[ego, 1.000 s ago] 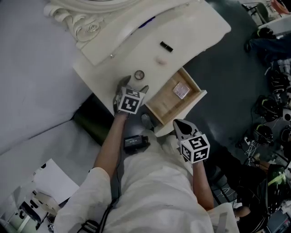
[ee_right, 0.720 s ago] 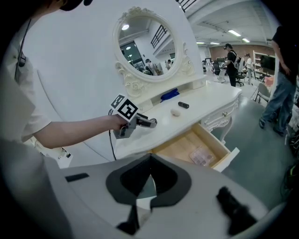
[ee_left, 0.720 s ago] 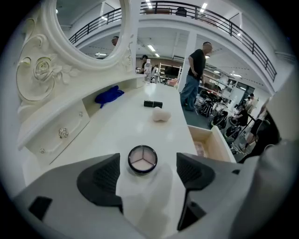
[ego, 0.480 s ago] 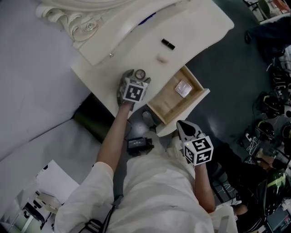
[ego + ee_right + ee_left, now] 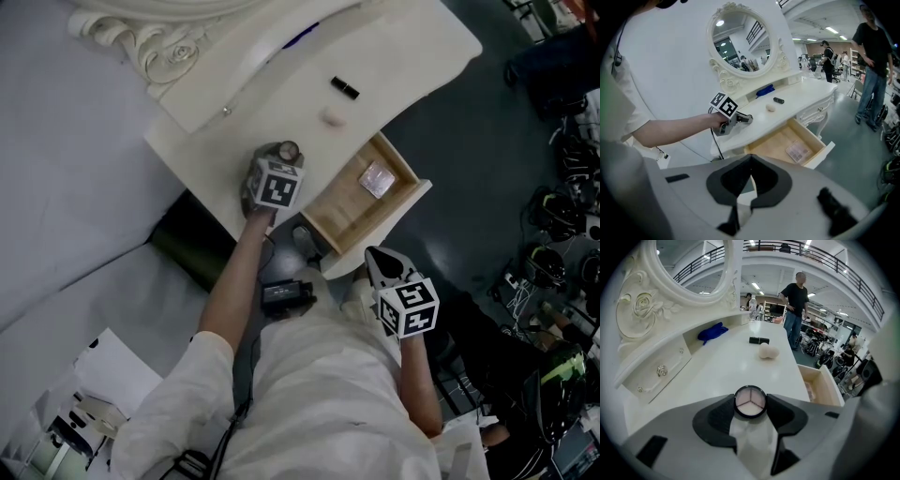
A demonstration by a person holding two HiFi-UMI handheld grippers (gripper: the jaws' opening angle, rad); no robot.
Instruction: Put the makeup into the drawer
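Pickup step: the left gripper (image 5: 749, 405) has just been closing its fingers onto the round compact (image 5: 749, 401) on the tabletop (image 5: 723, 365), gripping it. Next it should need lifting and carrying to the open drawer (image 5: 348, 223); the right gripper (image 5: 749, 178) keeps fingers closed, empty

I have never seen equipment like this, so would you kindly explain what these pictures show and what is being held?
There is no robot here: a person holds a two-jaw gripper in each hand. One picture comes from a camera on the person's head, looking steeply down. The other two come from cameras riding on the grippers.

On the white dressing table lie a black tube and a pale sponge, with a blue cloth in a recess below the mirror. The table's wooden drawer stands open, with a flat clear palette inside.

The left gripper, whose jaws have just been closing, grips a small round black-rimmed powder compact. The right gripper is shut and empty, near the drawer's front.
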